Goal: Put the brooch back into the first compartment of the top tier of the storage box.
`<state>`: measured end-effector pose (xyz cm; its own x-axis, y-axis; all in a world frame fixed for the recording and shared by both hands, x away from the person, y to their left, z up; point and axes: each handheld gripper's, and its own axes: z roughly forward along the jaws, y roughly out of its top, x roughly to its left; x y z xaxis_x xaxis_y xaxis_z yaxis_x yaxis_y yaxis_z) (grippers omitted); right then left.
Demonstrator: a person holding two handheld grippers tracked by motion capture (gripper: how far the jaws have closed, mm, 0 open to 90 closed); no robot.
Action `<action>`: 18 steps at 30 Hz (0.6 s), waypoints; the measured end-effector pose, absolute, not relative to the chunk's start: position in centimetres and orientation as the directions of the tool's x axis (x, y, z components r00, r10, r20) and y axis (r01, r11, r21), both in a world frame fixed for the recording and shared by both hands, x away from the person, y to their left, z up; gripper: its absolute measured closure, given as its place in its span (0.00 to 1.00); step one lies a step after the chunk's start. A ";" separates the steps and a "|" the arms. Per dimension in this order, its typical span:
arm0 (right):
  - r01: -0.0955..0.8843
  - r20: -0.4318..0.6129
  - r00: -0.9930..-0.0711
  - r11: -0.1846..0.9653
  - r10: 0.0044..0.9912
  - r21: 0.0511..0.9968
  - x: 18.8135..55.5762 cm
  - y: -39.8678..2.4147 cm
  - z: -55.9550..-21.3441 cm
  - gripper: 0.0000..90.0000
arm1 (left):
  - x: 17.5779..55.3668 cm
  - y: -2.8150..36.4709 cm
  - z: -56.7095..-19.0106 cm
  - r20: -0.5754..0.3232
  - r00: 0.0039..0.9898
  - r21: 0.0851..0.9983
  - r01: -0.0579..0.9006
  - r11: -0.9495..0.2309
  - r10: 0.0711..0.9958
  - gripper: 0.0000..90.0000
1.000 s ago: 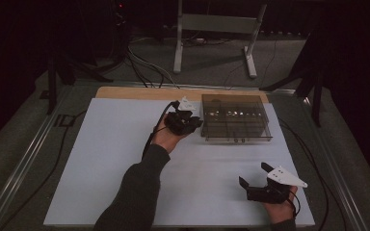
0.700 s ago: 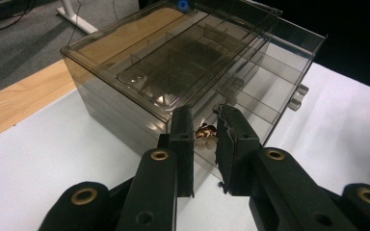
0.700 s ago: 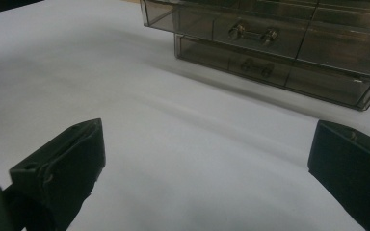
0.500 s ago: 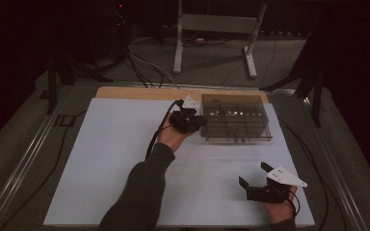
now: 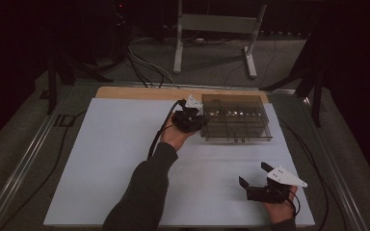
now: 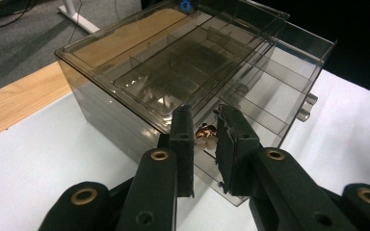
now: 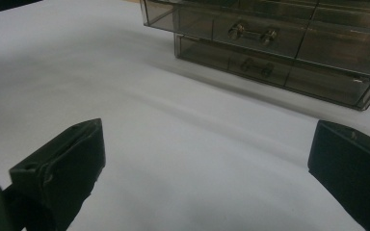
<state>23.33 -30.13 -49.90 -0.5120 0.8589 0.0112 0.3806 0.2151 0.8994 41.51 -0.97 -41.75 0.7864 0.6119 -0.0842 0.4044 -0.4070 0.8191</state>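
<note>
From the high view, a person is reaching the left gripper [image 5: 192, 118] across the white table [image 5: 115, 163] to the left end of a smoked-plastic drawer box [image 5: 236, 122], which is standing at the far side of the table, near the wooden strip [image 5: 139, 92]. The right gripper [image 5: 260, 185] is resting at the near right edge, well apart from the box.

In the left gripper view, the left gripper [image 6: 206, 144] is closing its jaws narrowly around a small brass-coloured knob [image 6: 205, 133] on the box's front corner; the drawer box [image 6: 173, 72] is showing its dividers through the lid. The pads are sitting on either side of the knob, though whether they are truly pressing on it is hard to make out in the dim light.

In the right gripper view, the right gripper [image 7: 207, 159] is holding its jaws wide apart over bare table, with nothing between them, while two drawer fronts with metal handles [image 7: 250, 33] are facing it farther off.

The step in hand appears to be gripping a drawer knob to open it. The next move is likely calling for a straight, level pull away from the box, perhaps with the free gripper steadying the box against sliding.
</note>
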 end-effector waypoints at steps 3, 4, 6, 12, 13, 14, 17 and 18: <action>0.380 0.011 -0.512 0.216 0.859 0.899 23.3 -30.1 -49.9 0.00 | 41.6 -1.1 -41.8 -0.086 0.785 0.821 0.405 -0.403 0.614 0.87; 0.379 0.011 -0.513 0.215 0.859 0.900 23.3 -30.1 -49.9 0.00 | 41.6 -1.1 -41.9 -0.089 0.784 0.820 0.407 -0.401 0.614 0.87; 0.379 0.010 -0.514 0.217 0.858 0.900 23.3 -30.1 -49.9 0.00 | 41.6 -1.3 -42.0 -0.091 0.784 0.820 0.409 -0.400 0.614 0.87; 0.381 0.011 -0.513 0.216 0.858 0.899 23.3 -30.1 -49.9 0.00 | 41.8 -1.6 -42.2 -0.093 0.783 0.816 0.414 -0.404 0.615 0.87; 0.380 0.011 -0.513 0.216 0.858 0.899 23.3 -30.1 -49.9 0.00 | 41.8 -1.7 -42.2 -0.095 0.782 0.816 0.415 -0.403 0.616 0.87; 0.380 0.011 -0.514 0.216 0.858 0.900 23.3 -30.1 -49.9 0.00 | 41.8 -1.7 -42.2 -0.095 0.783 0.815 0.416 -0.403 0.615 0.87; 0.378 0.008 -0.515 0.218 0.857 0.900 23.3 -30.1 -49.9 0.00 | 41.8 -1.9 -42.3 -0.095 0.783 0.815 0.416 -0.403 0.614 0.87; 0.379 0.010 -0.514 0.217 0.858 0.899 23.3 -30.1 -49.9 0.00 | 41.8 -2.0 -42.3 -0.095 0.783 0.814 0.416 -0.405 0.615 0.87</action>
